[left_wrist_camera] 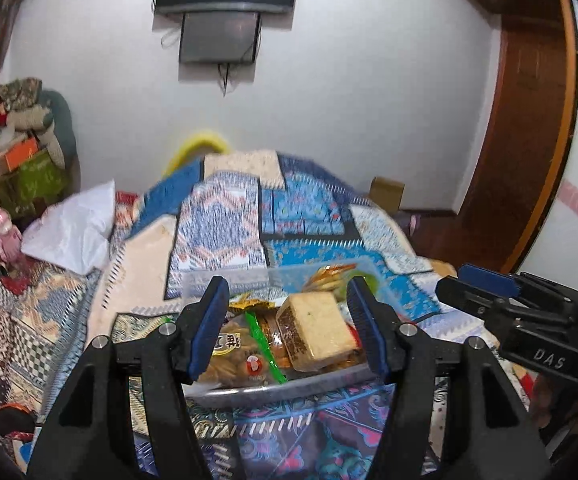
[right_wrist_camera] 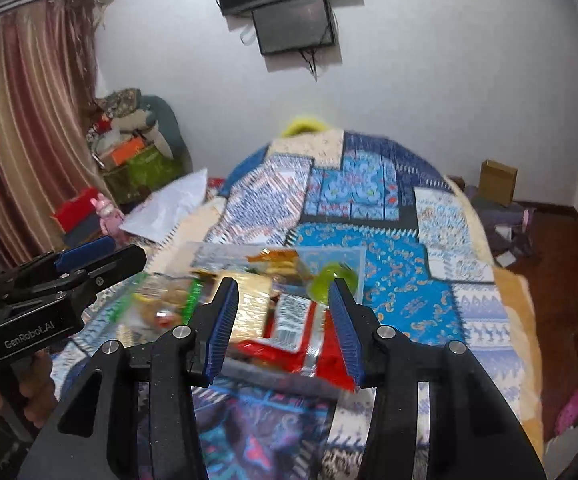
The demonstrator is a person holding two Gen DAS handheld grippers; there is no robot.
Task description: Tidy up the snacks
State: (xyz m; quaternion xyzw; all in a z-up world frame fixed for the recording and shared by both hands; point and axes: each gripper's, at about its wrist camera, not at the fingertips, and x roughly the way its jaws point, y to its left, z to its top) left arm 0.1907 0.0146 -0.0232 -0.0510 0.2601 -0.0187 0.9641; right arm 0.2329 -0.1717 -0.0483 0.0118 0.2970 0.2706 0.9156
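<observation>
A clear plastic bin [left_wrist_camera: 249, 276] full of snacks sits on the patchwork bedspread; it also shows in the right wrist view [right_wrist_camera: 341, 258]. It holds a tan wrapped cake [left_wrist_camera: 321, 324], a bag of biscuits with a green strip [left_wrist_camera: 241, 356], a red packet [right_wrist_camera: 301, 332] and a green round item [right_wrist_camera: 333, 280]. My left gripper [left_wrist_camera: 289, 328] is open and empty just above the bin's near side. My right gripper [right_wrist_camera: 285, 324] is open and empty over the red packet. Each gripper shows at the edge of the other's view.
The bin rests on a bed with a blue patterned quilt [left_wrist_camera: 225, 216]. A white plastic bag [left_wrist_camera: 73, 228] lies at the left. Piled boxes and bags [left_wrist_camera: 25, 160] stand by the curtain. A cardboard box [right_wrist_camera: 497, 182] and a wooden door [left_wrist_camera: 529, 120] are to the right.
</observation>
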